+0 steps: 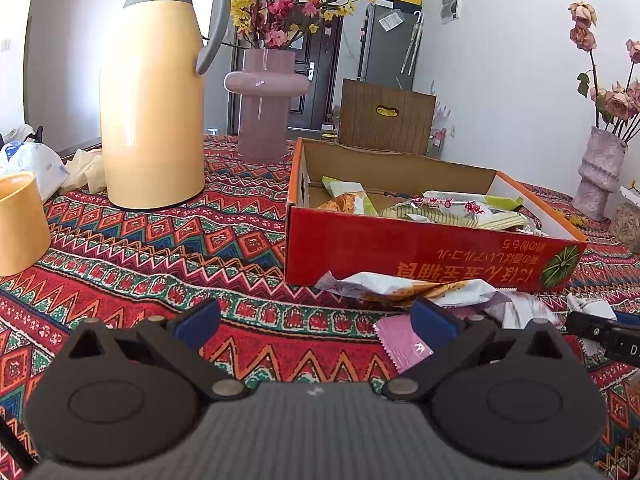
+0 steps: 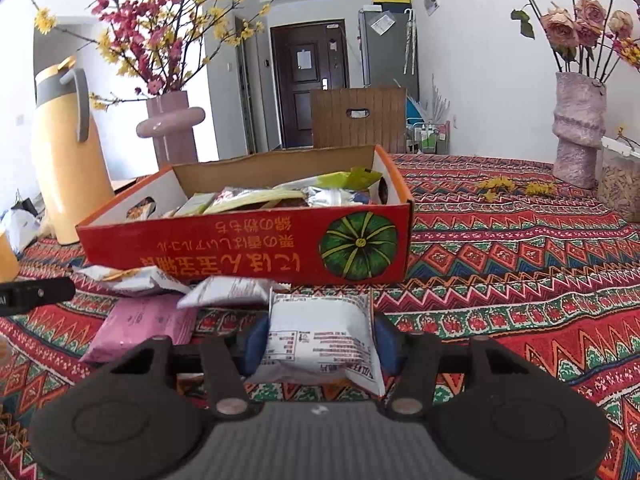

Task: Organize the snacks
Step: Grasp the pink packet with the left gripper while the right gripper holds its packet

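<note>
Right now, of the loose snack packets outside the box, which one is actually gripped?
The white printed packet, clamped in the right gripper. The pink packet and the other white ones lie loose on the tablecloth.

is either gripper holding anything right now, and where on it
The right gripper is shut on a white snack packet, pinched across its two side edges. The left gripper is open and holds nothing.

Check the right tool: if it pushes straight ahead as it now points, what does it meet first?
Probably the red cardboard box. The right tool, shut on a white snack packet, points at the box's near wall. A second white packet lies low on the cloth before it; depth is unclear, so the tool may brush that first.
</note>
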{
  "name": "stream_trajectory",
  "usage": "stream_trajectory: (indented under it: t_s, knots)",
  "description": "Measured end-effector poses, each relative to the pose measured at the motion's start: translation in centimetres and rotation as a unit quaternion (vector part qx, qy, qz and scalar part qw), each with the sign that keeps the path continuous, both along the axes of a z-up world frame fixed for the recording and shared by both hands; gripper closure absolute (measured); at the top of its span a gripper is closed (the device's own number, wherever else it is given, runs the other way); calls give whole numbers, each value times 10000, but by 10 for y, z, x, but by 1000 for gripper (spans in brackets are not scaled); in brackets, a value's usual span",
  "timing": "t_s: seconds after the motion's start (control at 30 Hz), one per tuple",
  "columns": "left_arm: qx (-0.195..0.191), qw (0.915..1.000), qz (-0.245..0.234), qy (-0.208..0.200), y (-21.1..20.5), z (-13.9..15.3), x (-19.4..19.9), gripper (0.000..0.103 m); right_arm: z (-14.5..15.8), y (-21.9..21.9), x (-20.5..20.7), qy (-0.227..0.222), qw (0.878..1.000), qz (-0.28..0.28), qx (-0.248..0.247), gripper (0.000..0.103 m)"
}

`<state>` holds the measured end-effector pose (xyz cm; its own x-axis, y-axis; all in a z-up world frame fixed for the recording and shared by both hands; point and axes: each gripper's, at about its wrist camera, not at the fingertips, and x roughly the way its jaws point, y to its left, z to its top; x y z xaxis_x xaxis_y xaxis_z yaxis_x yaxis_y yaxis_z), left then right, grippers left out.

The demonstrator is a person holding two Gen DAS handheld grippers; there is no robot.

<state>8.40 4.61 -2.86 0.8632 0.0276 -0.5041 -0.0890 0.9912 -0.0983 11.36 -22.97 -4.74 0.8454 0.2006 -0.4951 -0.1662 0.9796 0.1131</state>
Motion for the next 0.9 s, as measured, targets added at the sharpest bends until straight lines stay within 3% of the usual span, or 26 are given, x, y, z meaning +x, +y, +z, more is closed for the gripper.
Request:
stream_trajectory:
  t_s: [0.4,0.6,0.7,0.9]
  knots:
    - [121,9999,-5,121,-2,-2,4,0,0,-1,-4,-115,9999,-14,66,48]
    - [236,9987,-48,460,-6,-2,13,0,1,-3,-7,-179,9997,-1,136,48]
    - [103,9981,-117,596,-11,3,17,0,1,-4,-8,-192,9997,0,168,48]
    - [164,9956,-361,845,-41,10,27,0,2,-5,-10,-243,9995,27,216,48]
